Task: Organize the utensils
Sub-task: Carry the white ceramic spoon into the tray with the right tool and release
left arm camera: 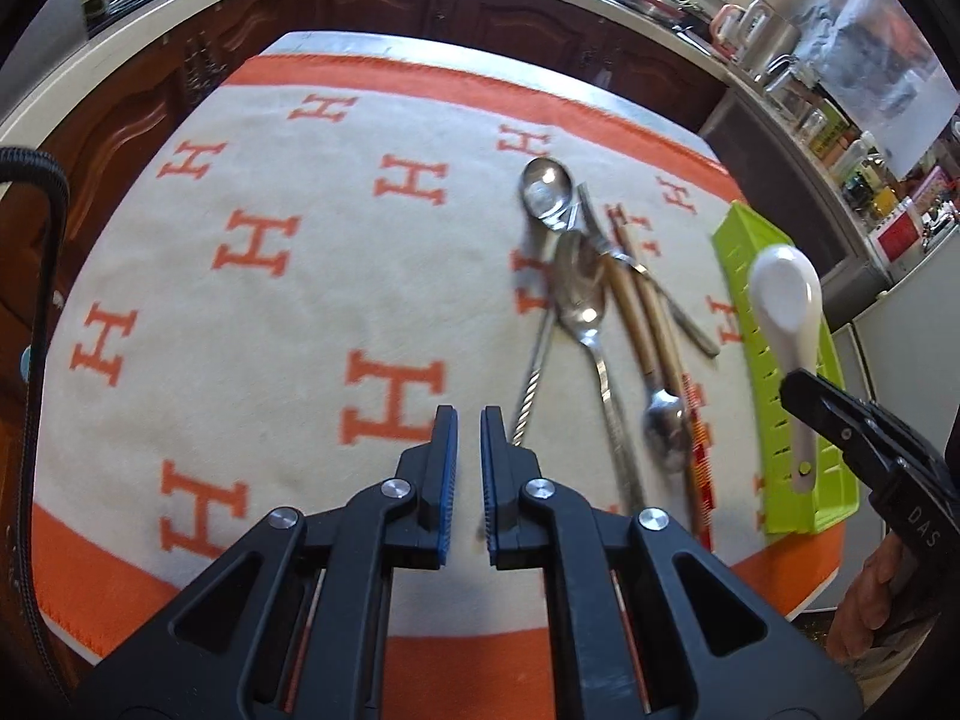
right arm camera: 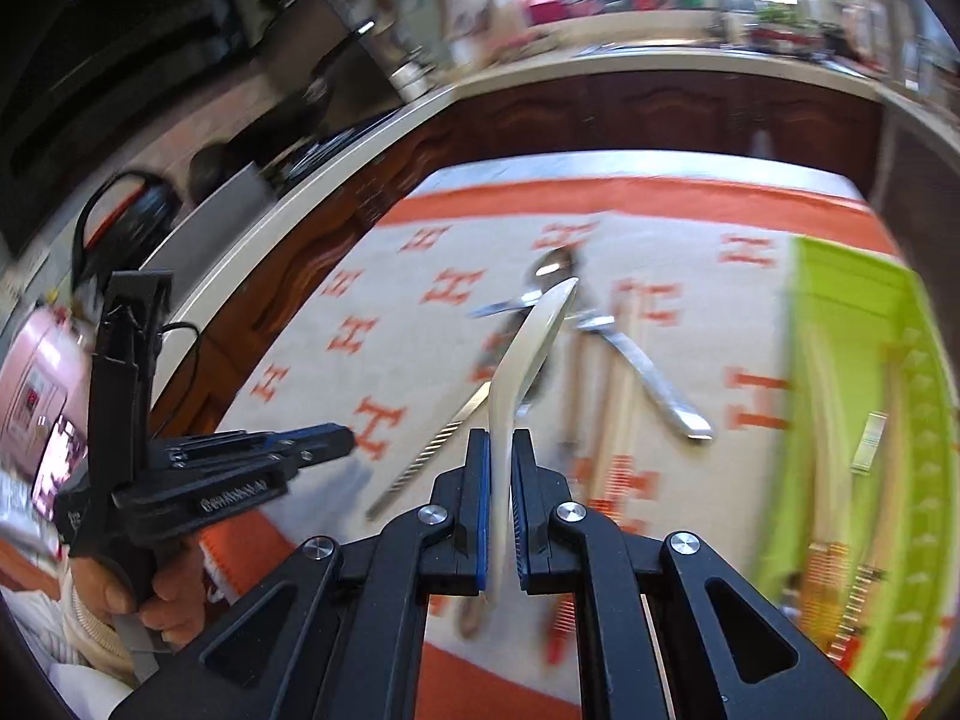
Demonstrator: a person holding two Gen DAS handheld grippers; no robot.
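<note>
A white ceramic spoon hangs above the cloth, bowl forward, with my right gripper shut on its handle. In the left wrist view the same spoon hovers over the green tray, held by the right gripper. My left gripper is shut with nothing in it, above the cloth to the left of the utensil pile. That pile holds a metal spoon, a second spoon, a wooden-handled spoon, a twisted stirrer and chopsticks.
An orange-and-cream patterned cloth covers the table. The green tray lies along its right side with blurred pale sticks inside. Dark wood cabinets and a cluttered counter ring the table. The left gripper shows at the left.
</note>
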